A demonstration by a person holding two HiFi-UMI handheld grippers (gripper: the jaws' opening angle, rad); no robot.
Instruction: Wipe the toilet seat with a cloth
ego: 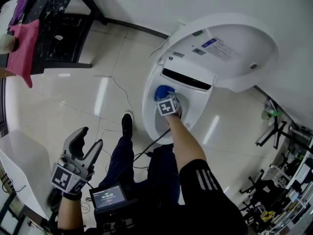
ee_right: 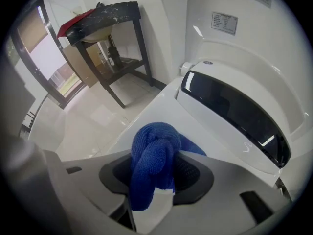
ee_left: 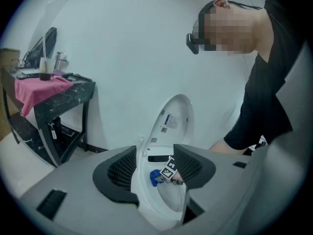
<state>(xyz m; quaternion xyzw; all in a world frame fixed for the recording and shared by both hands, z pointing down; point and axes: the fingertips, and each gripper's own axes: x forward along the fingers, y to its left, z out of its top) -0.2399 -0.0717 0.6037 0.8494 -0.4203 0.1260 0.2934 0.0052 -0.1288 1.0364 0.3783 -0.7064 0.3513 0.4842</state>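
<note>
The right gripper (ee_right: 156, 173) is clenching a bunched blue cloth (ee_right: 154, 155), which is bulging up and out from between its jaws. Just ahead of that gripper, the cloth is lying on the white toilet seat (ee_right: 146, 109) at the back of the rim, below the raised lid (ego: 230, 48). The left gripper (ego: 89, 141) is hanging released, jaws spread on nothing, well apart from the seat and over the pale floor (ego: 88, 92). Far beyond it, a black table (ego: 54, 23) is carrying a pink towel (ego: 27, 48).
</note>
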